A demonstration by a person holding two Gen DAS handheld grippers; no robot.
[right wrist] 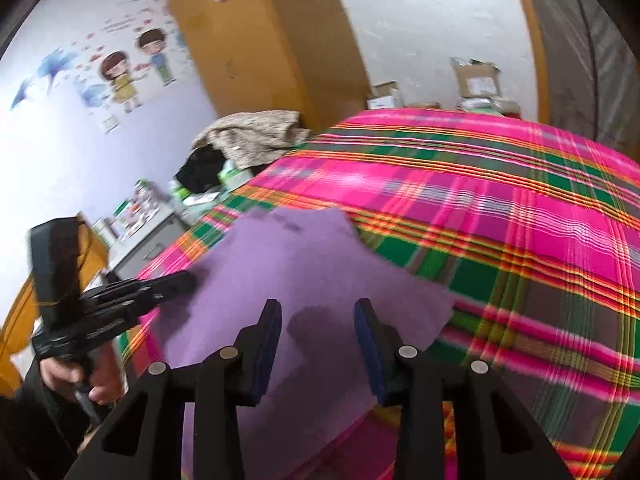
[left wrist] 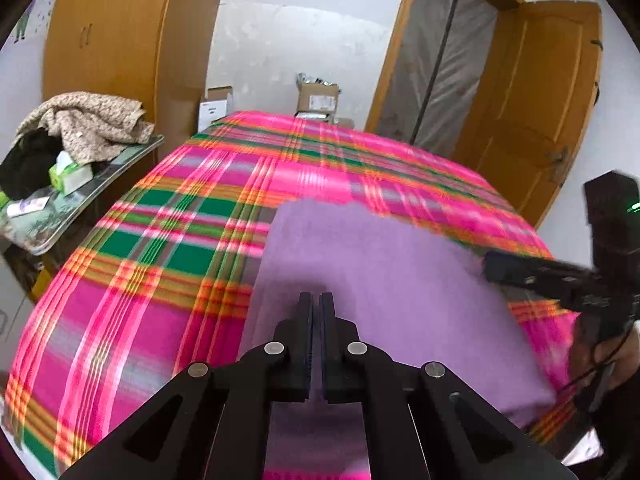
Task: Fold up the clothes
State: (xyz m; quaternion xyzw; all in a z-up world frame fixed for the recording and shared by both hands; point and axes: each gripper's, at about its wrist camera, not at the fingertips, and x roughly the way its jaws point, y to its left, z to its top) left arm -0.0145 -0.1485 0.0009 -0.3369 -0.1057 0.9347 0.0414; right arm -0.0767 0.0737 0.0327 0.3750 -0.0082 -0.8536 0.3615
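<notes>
The purple garment (left wrist: 384, 280) lies flat beneath both tools. Left hand-held gripper (left wrist: 317, 300) is pressed together; right hand-held gripper (right wrist: 318, 308) is spread. Bare plaid bed (right wrist: 500, 200) stretches ahead; only the right view shows the wall stickers (right wrist: 132, 68).

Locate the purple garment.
The purple garment lies flat on the plaid bedspread near its front edge, between the left hand-held gripper and right hand-held gripper.

Bed (left wrist: 168, 264), pink-green plaid cover; purple garment (left wrist: 384, 272) lying flat on it.
</notes>
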